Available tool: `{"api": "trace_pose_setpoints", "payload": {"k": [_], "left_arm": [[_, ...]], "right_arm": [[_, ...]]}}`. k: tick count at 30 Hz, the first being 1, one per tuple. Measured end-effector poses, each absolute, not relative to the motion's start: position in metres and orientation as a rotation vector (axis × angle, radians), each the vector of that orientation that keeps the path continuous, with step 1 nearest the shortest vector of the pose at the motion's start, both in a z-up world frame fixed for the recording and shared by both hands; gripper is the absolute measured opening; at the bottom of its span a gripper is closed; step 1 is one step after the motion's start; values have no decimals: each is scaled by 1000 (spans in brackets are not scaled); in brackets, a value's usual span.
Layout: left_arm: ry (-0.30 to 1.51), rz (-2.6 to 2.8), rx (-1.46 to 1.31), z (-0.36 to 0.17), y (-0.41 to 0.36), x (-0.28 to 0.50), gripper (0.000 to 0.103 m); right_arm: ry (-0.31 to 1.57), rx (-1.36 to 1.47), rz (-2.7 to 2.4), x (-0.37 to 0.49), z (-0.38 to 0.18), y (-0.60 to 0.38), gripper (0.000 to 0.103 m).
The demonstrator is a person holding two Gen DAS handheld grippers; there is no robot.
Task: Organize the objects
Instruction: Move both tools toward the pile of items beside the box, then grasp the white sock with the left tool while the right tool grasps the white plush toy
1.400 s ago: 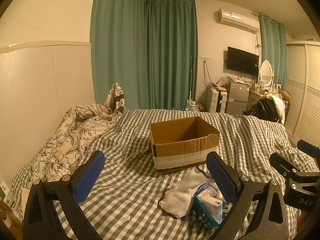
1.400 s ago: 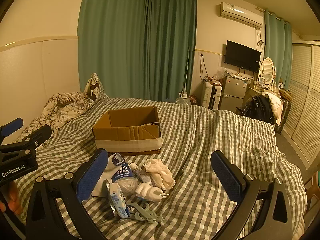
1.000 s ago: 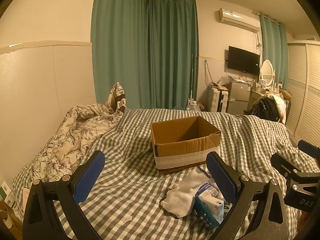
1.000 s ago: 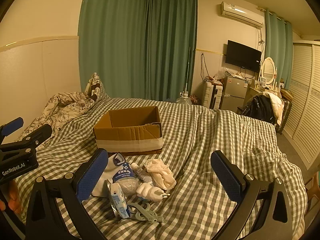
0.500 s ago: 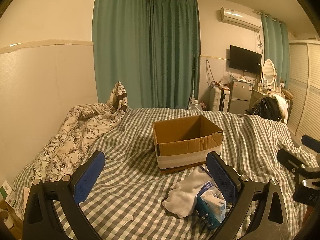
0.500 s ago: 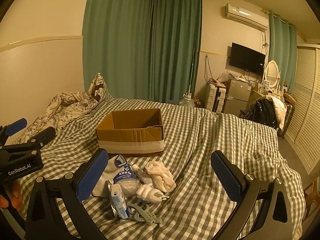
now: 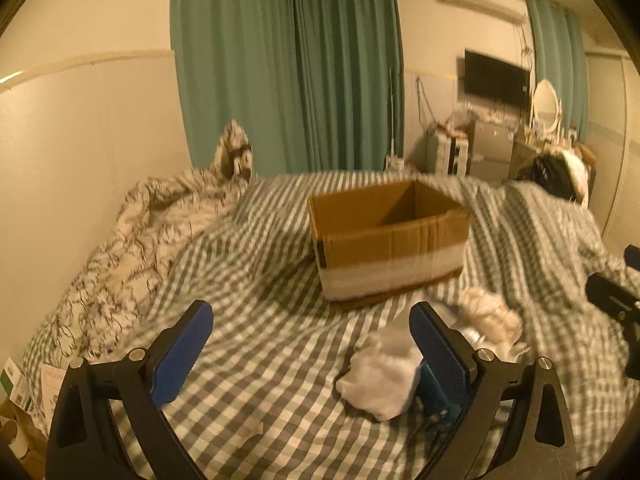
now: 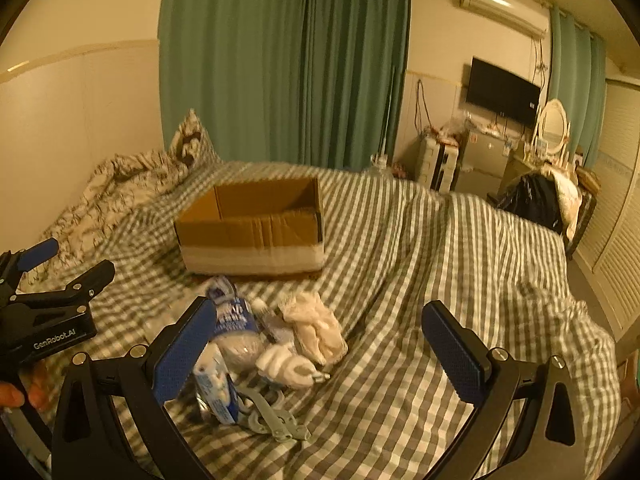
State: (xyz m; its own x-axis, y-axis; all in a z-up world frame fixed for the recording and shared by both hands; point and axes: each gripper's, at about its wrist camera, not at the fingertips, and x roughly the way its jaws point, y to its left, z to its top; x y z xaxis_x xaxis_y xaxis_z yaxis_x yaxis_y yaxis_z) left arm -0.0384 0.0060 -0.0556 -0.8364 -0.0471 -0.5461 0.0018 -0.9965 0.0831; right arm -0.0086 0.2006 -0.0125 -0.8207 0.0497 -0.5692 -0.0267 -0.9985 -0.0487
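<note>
An open, empty cardboard box stands on a green-checked bedcover. In front of it lies a pile of small items: a white cloth, a blue-and-white packet, a cream cloth bundle, a small white box, a white plastic item and a grey clip. My left gripper is open and empty, just left of the pile. My right gripper is open and empty, above the pile's near side.
A floral quilt is heaped along the left wall. Green curtains hang behind the bed. A TV, mirror and small fridge stand at the far right. The bed drops off on the right toward louvred wardrobe doors.
Both grippers have moved forward and a little down toward the pile and box, which now look larger. Both stay open and empty.
</note>
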Motion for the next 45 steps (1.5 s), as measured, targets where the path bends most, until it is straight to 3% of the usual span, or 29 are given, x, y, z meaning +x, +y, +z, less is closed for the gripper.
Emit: {"api": "trace_pose_setpoints", "payload": {"k": [10,18,22,23,25,27,32,34,36,38,45], "left_arm": [[-276,-2964,1135,-132,31,-62,96],[-346,-3014,1241,-160,44,-74,92],[-327,-3084,1304,-167,45,-81,59],[-332,-3096,1301,-167,46,-79,57],[-349,-3104,1297,-166,46,-78,51],[-319,-3111,1312,-162,44,-75,48],[-262,-3093,1328,-149,32,-69,43],[-252,-3094,1309,-141,27,-65,40],[-241,-3099,1279,-131,22,-62,39],[-222,-3118,1235,-118,16,-60,38],[-201,-3177,1134,-87,9,-64,37]], "right_arm": [[34,-1200,2873,-35,-74,217,102],[48,-1460,2821,-62,-116,208,97],[36,-1573,2782,-79,-135,202,92],[36,-1599,2774,-82,-140,201,90],[16,-1634,2753,-87,-147,197,85],[-14,-1658,2733,-91,-152,194,74],[-14,-1605,2754,-83,-147,194,67],[-24,-1550,2775,-76,-138,194,59],[-23,-1497,2806,-70,-125,195,29],[-3,-1447,2846,-64,-112,196,8],[-41,-1375,2898,-62,-93,188,5]]}}
